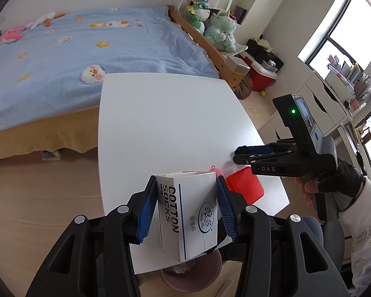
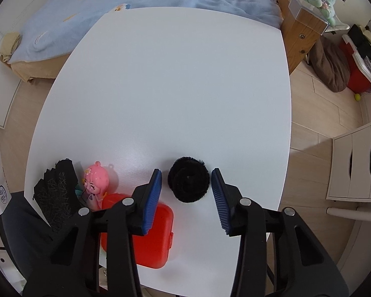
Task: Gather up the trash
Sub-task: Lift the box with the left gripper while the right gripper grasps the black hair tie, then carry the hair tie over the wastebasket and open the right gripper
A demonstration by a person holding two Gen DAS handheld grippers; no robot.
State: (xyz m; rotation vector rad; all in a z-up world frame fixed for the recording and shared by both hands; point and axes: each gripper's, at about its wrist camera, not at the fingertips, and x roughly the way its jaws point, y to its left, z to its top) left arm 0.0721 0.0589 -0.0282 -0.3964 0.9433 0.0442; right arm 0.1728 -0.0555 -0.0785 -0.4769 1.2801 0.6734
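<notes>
A white sock box [image 1: 188, 212] is clamped between the pads of the left gripper [image 1: 185, 210] and held above the near edge of the surface [image 1: 165, 113]; disposal appears to be the step in hand. A pink bin [image 1: 193, 272] is glimpsed below that edge, directly beneath the box, so lowering and release seem called for next. The right gripper [image 2: 186, 198] is spread wide, a black fuzzy ring [image 2: 188, 182] lying between its pads untouched.

White table [image 2: 173, 74]: black pompom [image 2: 188, 183], red case [image 2: 158, 237], pink doll [image 2: 95, 180], black glove [image 2: 58, 195].
</notes>
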